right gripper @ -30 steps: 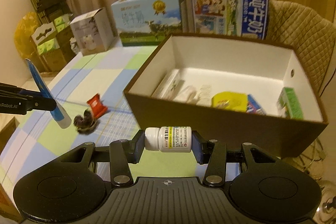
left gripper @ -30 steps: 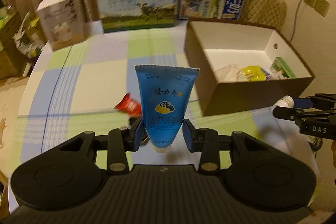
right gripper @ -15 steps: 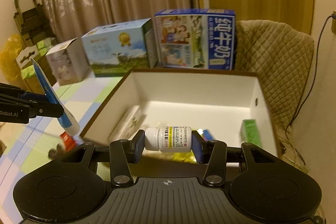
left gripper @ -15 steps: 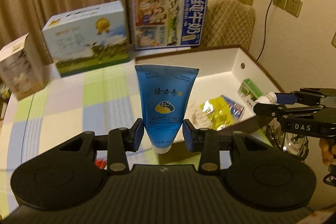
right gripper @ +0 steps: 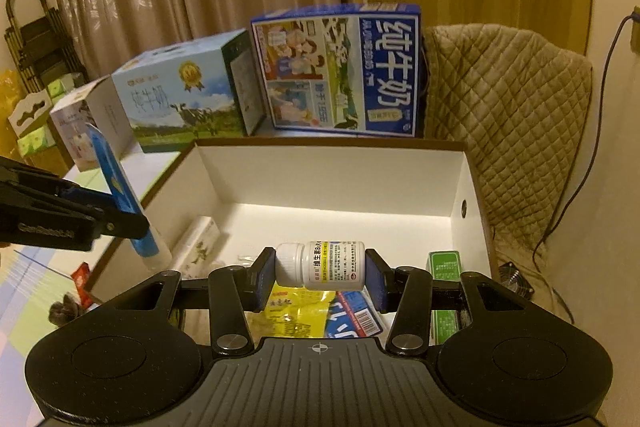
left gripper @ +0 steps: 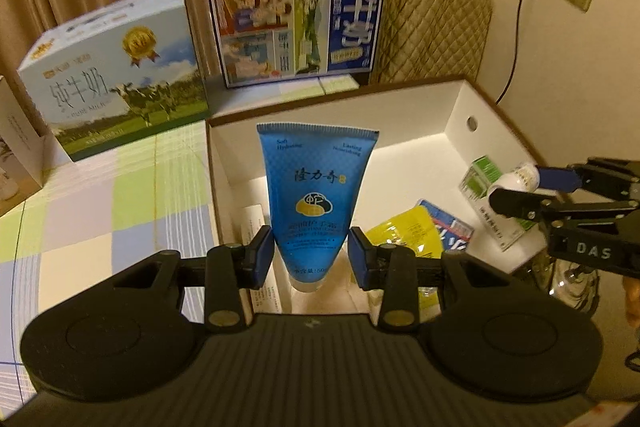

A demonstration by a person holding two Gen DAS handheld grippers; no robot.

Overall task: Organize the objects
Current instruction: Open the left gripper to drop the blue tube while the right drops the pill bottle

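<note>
Jaws pinch a blue tube (left gripper: 316, 195) and a white bottle (right gripper: 320, 265) above the box (right gripper: 328, 171), milk cartons (right gripper: 340, 71) behind.

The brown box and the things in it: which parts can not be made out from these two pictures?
- Brown box: near wall hidden in both views by the hand-held gripper bodies.
- Yellow packet: print too blurred to read; upper part covered by the white bottle in the right wrist view.
- Green carton: partly behind the right hand-held gripper in the left wrist view.
- Floor behind the blue tube: hidden, left wrist view.
</note>
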